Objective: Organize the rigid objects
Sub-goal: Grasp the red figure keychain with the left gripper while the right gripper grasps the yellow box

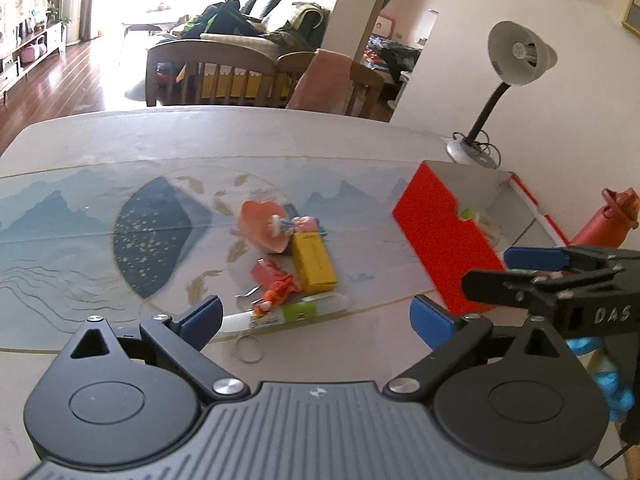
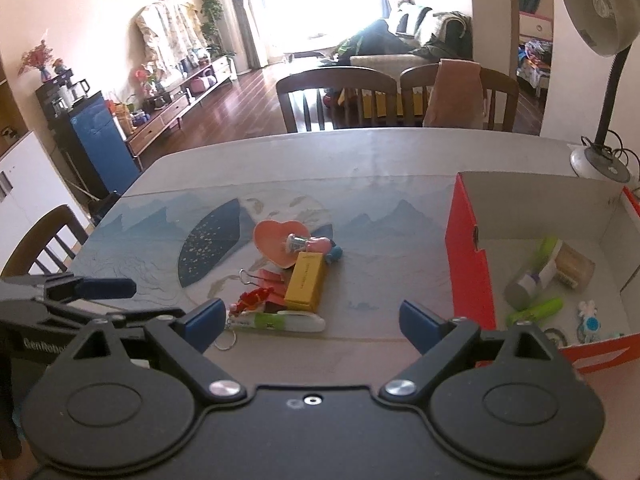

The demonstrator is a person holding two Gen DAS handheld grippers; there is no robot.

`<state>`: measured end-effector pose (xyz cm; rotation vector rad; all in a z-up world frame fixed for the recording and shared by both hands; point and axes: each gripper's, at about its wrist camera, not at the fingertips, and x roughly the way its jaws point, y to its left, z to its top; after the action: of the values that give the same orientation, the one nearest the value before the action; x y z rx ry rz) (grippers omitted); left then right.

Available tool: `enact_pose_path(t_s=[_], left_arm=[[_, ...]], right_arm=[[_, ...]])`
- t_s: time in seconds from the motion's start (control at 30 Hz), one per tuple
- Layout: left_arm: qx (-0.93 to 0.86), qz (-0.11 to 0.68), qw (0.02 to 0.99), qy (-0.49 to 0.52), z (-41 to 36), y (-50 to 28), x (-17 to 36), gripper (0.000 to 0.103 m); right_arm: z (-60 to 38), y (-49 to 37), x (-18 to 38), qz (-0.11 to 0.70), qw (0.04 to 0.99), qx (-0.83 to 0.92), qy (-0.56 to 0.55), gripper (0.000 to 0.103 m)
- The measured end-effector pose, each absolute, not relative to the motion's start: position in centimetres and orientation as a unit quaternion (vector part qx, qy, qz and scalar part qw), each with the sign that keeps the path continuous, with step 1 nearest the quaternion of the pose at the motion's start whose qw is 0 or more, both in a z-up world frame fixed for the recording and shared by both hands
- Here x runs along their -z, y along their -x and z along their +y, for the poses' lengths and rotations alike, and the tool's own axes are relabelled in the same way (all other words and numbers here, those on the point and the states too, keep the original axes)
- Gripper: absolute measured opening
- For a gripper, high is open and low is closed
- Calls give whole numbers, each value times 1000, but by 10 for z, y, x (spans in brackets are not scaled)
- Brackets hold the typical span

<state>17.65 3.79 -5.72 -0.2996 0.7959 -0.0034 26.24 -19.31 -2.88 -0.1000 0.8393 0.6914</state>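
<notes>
Both hands are hovering low over the tabletop [image 2: 380,160], each carrying a hand-held gripper. The left hand-held gripper [image 1: 316,316] is standing with its jaws spread wide and nothing between them. The right hand-held gripper [image 2: 310,320] is gaping just as wide, also empty.

The loose things are lying in a small heap on the printed mat: a pink heart-shaped dish [image 2: 280,242], a yellow box [image 2: 306,282] touching its near edge, a red binder clip [image 2: 264,278] beside the box, a small red charm [image 1: 278,292], and a white-and-green tube [image 2: 280,322] nearest the grippers with a key ring [image 1: 249,349] at its end. The red cardboard box [image 2: 468,276] is sitting well to the right, already holding a few pieces.

The next pick looks like the tube or the yellow box. For the tube, I would come down squarely across its narrow width, away from the ring, so the charm is not dragged along. The yellow box is leaning against the dish, so closing on its long flat sides should keep the dish from tipping. Lift clear of the heap before swinging over the box wall.
</notes>
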Motion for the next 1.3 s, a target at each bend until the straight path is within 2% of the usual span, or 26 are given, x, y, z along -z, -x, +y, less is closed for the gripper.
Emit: enact_pose_path(t_s=[0.73, 1.13, 1.27, 1.3], left_arm=[[-56, 395, 908, 128, 50, -218, 124, 100], [-67, 396, 908, 122, 43, -241, 147, 100], [-72, 395, 908, 124, 43, -246, 152, 99], [-73, 395, 908, 123, 43, -247, 153, 96]], right_arm=[[-137, -313, 86, 449, 838, -306, 52, 91], [-114, -348, 122, 479, 817, -316, 59, 81], [-106, -354, 131, 485, 811, -320, 67, 75], [-104, -356, 133, 487, 810, -319, 69, 75]])
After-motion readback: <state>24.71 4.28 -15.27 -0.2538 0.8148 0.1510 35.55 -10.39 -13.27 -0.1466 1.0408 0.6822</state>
